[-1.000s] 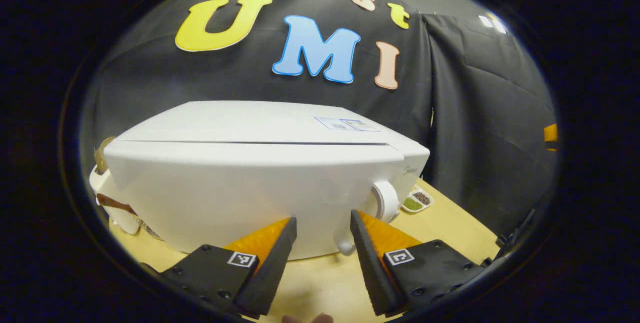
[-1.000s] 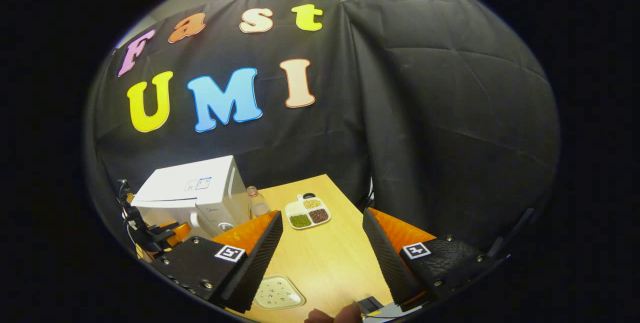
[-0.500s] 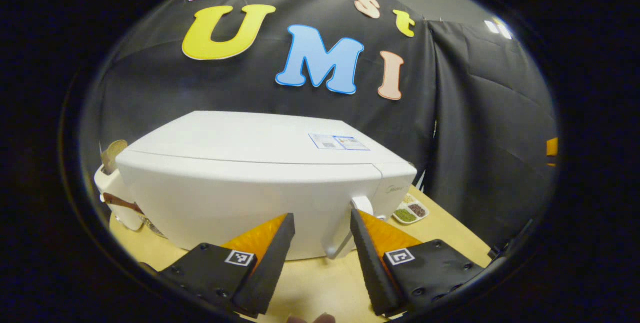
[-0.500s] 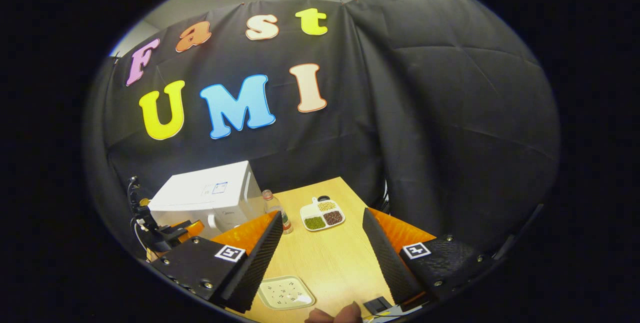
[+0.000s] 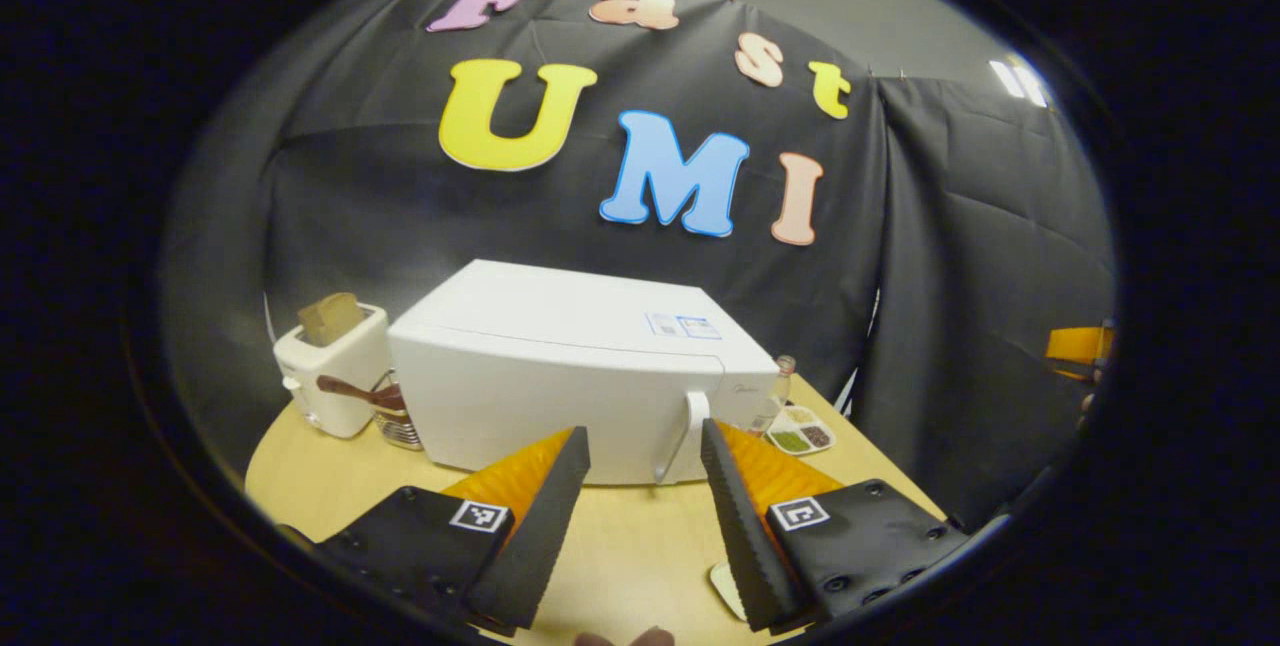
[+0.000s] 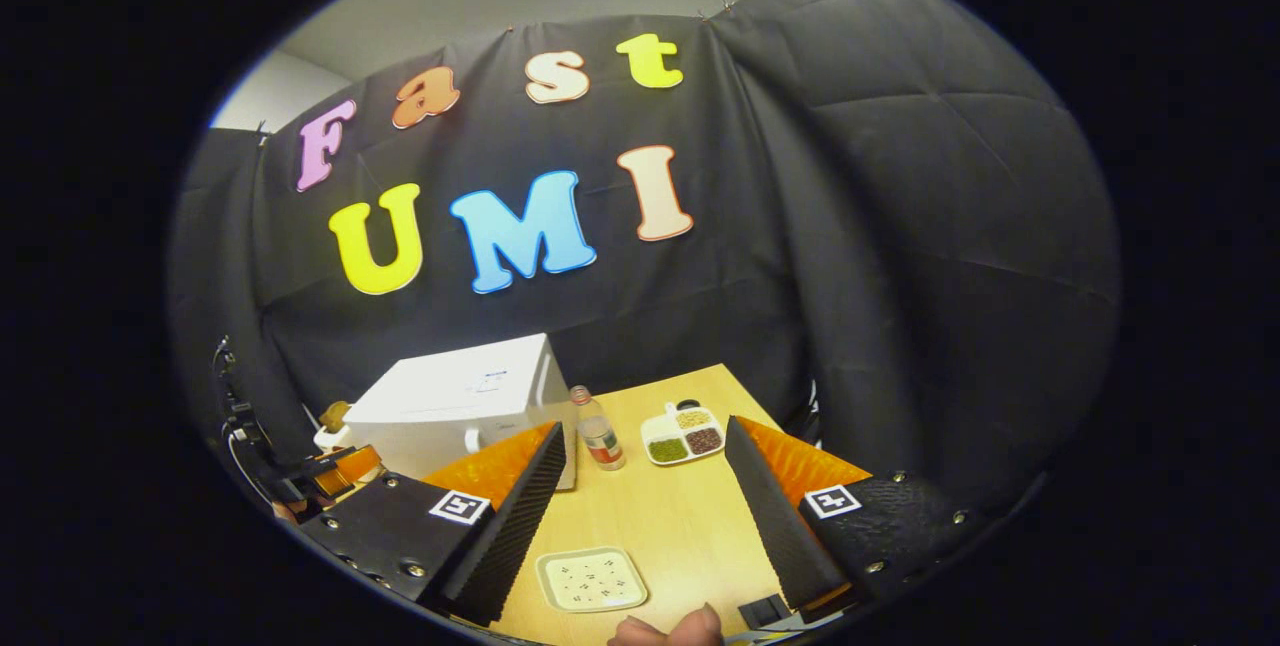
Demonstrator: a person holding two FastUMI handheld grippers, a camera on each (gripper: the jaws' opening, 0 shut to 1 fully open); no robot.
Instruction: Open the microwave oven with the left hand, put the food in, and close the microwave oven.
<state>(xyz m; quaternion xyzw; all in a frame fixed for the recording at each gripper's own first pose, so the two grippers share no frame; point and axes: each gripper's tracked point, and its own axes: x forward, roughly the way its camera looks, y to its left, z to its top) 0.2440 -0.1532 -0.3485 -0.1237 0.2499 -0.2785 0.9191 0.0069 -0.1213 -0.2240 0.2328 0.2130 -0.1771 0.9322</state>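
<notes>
Door shut, both my left gripper (image 5: pixel 645 451) and right gripper (image 6: pixel 645 446) gaping empty; next I reach the handle (image 5: pixel 683 434) on the microwave (image 5: pixel 560 376)

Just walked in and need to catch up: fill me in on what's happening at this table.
A person holds a gripper in each hand. The left gripper is open, aimed at the white microwave, whose door is shut; it is not gripping the door handle. The right gripper is open too, hovering over the wooden table above a small square plate. A bottle and a divided dish stand beside the microwave.
</notes>
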